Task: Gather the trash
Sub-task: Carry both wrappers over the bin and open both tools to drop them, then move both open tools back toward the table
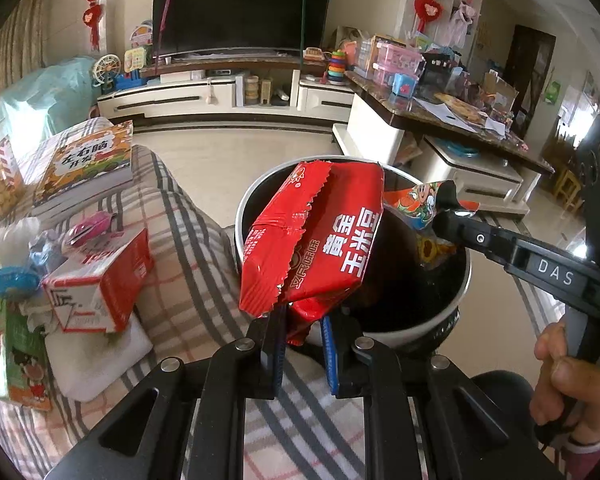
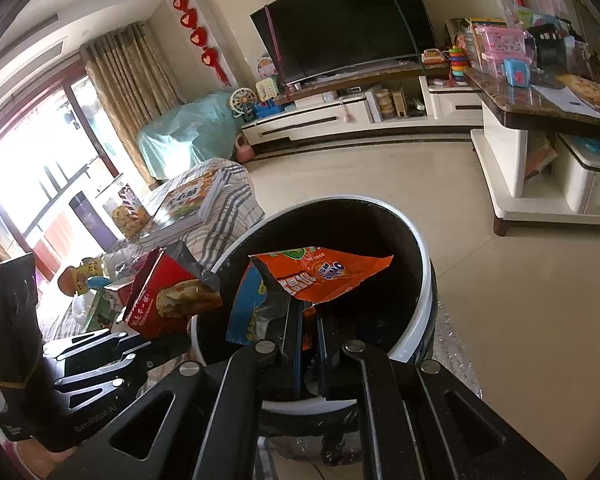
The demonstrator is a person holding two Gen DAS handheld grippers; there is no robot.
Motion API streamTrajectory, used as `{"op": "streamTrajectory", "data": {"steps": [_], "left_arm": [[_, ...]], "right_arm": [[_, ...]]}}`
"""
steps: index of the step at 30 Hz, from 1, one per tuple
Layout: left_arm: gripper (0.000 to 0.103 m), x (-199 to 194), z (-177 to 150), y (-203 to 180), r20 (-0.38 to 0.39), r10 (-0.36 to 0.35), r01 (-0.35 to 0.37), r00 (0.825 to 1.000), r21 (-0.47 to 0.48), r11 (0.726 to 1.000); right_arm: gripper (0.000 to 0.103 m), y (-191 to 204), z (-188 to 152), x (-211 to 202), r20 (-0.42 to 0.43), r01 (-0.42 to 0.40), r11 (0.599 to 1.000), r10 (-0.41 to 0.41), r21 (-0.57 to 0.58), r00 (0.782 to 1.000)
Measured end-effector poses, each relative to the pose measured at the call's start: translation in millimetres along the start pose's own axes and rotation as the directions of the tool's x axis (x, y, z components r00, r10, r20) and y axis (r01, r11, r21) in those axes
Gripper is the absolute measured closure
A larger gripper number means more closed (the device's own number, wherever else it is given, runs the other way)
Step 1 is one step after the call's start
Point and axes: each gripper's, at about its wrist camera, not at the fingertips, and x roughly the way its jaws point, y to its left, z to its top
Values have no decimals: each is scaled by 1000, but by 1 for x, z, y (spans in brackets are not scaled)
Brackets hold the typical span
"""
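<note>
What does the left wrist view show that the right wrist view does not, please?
Only the left wrist view shows the hand holding the right gripper, and the red and white carton on the checked cloth. Only the right wrist view shows the bright window and curtain, and the orange wrapper's printed face. Both show the bin, the red snack packet in the left gripper, and the television.
</note>
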Motion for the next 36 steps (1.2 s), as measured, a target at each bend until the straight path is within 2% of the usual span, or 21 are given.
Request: {"op": "streamTrajectory", "data": {"steps": [10, 13, 14, 16, 17, 18, 19, 22, 24, 30, 36], "left_arm": [[87, 14, 13, -7, -10, 2, -2, 1000, 12, 1000], [81, 15, 13, -10, -7, 11, -11, 1000, 12, 1000], [75, 13, 12, -10, -4, 13, -13, 1000, 11, 1000], [62, 11, 11, -10, 2, 18, -18, 1000, 6, 1000], [53, 9, 9, -9, 7, 29, -29, 1000, 0, 1000], [51, 8, 9, -8, 9, 29, -29, 1000, -2, 1000], [51, 6, 5, -6, 10, 27, -27, 1000, -9, 1000], [51, -1, -3, -1, 14, 22, -22, 1000, -36, 999], [48, -9, -10, 4, 23, 24, -23, 999, -58, 998], [45, -37, -42, 27, 47, 48, -41, 998, -128, 991], [45, -70, -76, 51, 59, 87, -74, 994, -205, 976]], "right_arm": [[95, -5, 5, 8, -21, 22, 1000, -22, -8, 1000], [93, -7, 7, 11, -34, 37, 999, -38, -8, 999], [92, -7, 7, 11, -36, 43, 999, -43, -4, 998], [86, -9, 7, 10, -34, 49, 999, -49, 2, 998], [74, -10, 7, 9, -29, 47, 999, -47, 10, 998], [53, -11, 7, 8, -26, 44, 999, -43, 16, 999], [46, -11, 7, 7, -23, 43, 999, -42, 19, 999], [43, -9, 4, 2, -16, 36, 999, -36, 24, 999], [35, -7, 2, -1, -11, 23, 999, -23, 37, 1000], [24, 9, -7, -14, 18, -5, 999, 4, 37, 1000], [23, 38, -22, -18, 15, -53, 998, 53, 19, 999]]}}
